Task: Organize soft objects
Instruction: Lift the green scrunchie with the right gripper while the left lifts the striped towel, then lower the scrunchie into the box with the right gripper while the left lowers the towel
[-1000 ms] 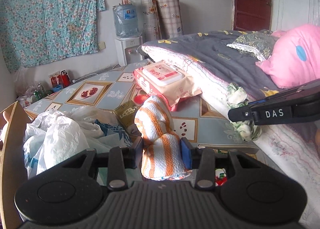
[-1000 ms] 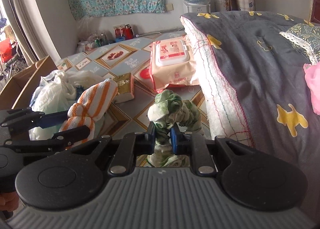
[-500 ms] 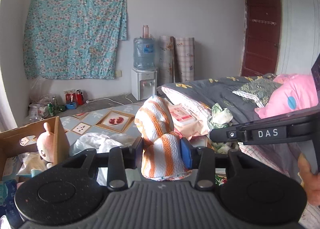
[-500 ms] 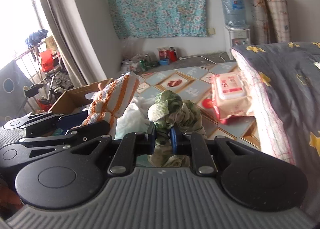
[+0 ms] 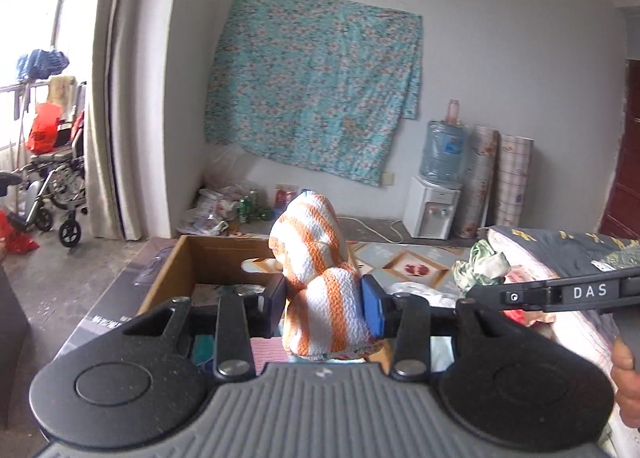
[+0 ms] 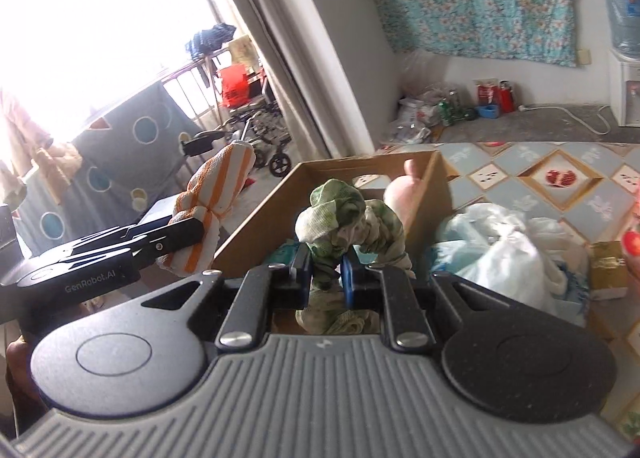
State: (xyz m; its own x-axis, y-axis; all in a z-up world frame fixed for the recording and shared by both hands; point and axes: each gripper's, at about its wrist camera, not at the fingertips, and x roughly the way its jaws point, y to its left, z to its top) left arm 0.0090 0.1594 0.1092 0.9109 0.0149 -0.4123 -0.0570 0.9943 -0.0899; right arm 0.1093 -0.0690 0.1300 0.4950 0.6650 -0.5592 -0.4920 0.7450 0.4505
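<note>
Two soft bundles are held up in the air, one in each gripper. The left gripper (image 5: 323,305) is clamped on an orange-and-white striped cloth (image 5: 316,270), its blue pads pressing the lower part of the bundle while the rounded top stands up above the fingers. That same cloth shows in the right wrist view (image 6: 216,193), sticking up and tilted from the left gripper's black fingers (image 6: 172,236) at the left side of the frame. The right gripper (image 6: 326,278) is closed on a green-and-white crumpled cloth (image 6: 344,217), which bulges above the pads and hangs in folds below them. From the left wrist view that green cloth (image 5: 482,264) appears at the tip of the right gripper's arm, which carries the letters DAS and reaches in from the right edge. An open cardboard box (image 6: 434,185) sits on the patterned floor mat (image 6: 560,177) just beyond both grippers; the green cloth hangs in front of its near wall, and the striped cloth is held to the left of the box's left corner in the right wrist view. In the left wrist view the box (image 5: 200,254) lies directly behind the striped cloth. A pink plush toy (image 6: 404,193) stands inside the box against its right wall. White plastic bags (image 6: 500,242) are heaped on the mat just beside the box's right wall. A water dispenser (image 5: 434,193) stands against the far wall, under the edge of a turquoise floral sheet (image 5: 316,77) hung there.
</note>
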